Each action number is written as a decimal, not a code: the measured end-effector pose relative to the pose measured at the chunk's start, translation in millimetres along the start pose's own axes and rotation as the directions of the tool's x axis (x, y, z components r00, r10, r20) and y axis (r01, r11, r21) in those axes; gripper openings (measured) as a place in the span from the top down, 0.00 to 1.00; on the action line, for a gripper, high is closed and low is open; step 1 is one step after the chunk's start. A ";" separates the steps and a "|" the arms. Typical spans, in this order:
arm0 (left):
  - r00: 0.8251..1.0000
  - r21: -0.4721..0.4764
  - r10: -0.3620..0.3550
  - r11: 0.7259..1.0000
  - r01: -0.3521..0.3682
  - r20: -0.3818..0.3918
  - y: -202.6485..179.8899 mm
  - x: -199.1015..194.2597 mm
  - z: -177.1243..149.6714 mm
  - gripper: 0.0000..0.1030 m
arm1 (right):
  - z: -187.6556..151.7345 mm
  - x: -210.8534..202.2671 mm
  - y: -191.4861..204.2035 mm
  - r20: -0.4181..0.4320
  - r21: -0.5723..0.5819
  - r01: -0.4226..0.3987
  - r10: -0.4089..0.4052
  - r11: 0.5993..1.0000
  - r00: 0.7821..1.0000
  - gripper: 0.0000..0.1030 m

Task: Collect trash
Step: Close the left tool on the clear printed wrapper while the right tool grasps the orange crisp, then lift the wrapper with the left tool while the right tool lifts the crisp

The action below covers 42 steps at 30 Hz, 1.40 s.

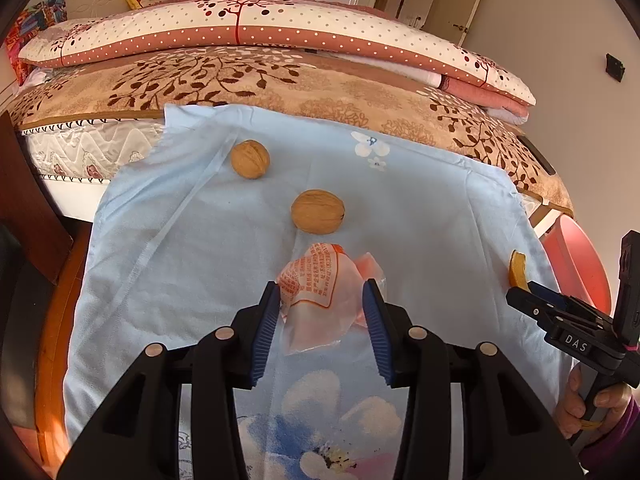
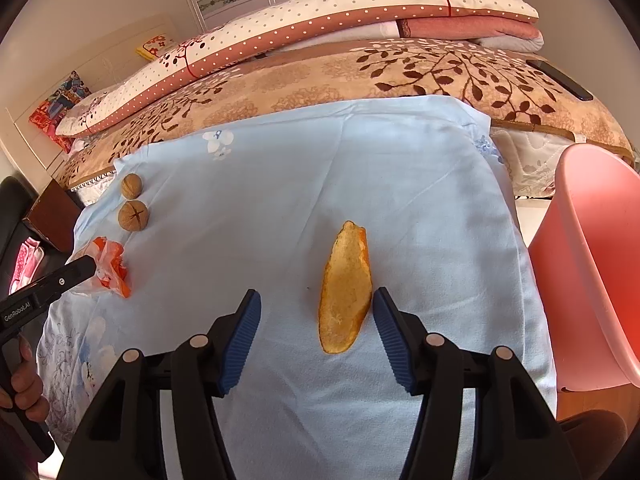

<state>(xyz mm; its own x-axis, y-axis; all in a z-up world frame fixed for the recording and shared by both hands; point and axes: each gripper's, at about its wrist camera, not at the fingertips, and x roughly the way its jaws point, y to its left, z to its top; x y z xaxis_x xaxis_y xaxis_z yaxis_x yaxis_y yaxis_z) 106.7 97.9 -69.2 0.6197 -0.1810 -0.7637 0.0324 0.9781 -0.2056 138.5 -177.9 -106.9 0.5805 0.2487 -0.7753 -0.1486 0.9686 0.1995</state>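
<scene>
An orange-printed clear plastic wrapper [image 1: 316, 292] lies on the light blue cloth [image 1: 420, 208]. My left gripper [image 1: 321, 286] is open around it; the wrapper sits between the blue pads, close to both, and is not squeezed. In the right wrist view a long orange peel [image 2: 346, 292] lies on the cloth between the fingers of my right gripper [image 2: 316, 291]. That gripper is open, with the peel next to its right pad [image 2: 390, 328] and a wide gap to the left one. The wrapper [image 2: 110, 266] and the left gripper's tip [image 2: 80, 270] show at that view's left edge.
Two walnuts [image 1: 250, 159] [image 1: 317, 211] rest on the cloth beyond the wrapper. A pink plastic bin [image 2: 592, 264] stands off the cloth's right edge. Behind is a bed with folded quilts [image 1: 240, 28] and a dark phone [image 2: 560, 80]. A hand [image 1: 580, 400] holds the right gripper's handle.
</scene>
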 end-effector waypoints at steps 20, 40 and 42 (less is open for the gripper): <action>0.999 0.025 -0.026 0.999 0.025 0.019 -14.9 -16.9 -13.6 0.82 | -2.8 -5.4 -9.9 -0.011 0.034 -0.027 0.027 0.999 1.000 0.77; 0.996 0.129 -0.079 0.989 0.072 0.048 -80.2 -21.9 -17.2 0.83 | -29.0 -32.1 2.1 0.001 -0.049 -0.046 0.046 0.998 0.999 0.79; 0.995 0.137 -0.080 0.988 0.072 0.055 -86.7 -22.7 -16.8 0.83 | -30.4 -34.8 2.1 0.004 -0.052 -0.051 0.051 0.997 0.999 0.79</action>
<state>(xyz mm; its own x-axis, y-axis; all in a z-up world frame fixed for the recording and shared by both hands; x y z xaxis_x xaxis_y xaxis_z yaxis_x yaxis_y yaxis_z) 76.6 15.5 -44.4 0.6570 -0.2526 -0.7103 0.1840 0.9674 -0.1738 93.7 -184.6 -97.6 0.5753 0.2977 -0.7619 -0.2191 0.9535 0.2071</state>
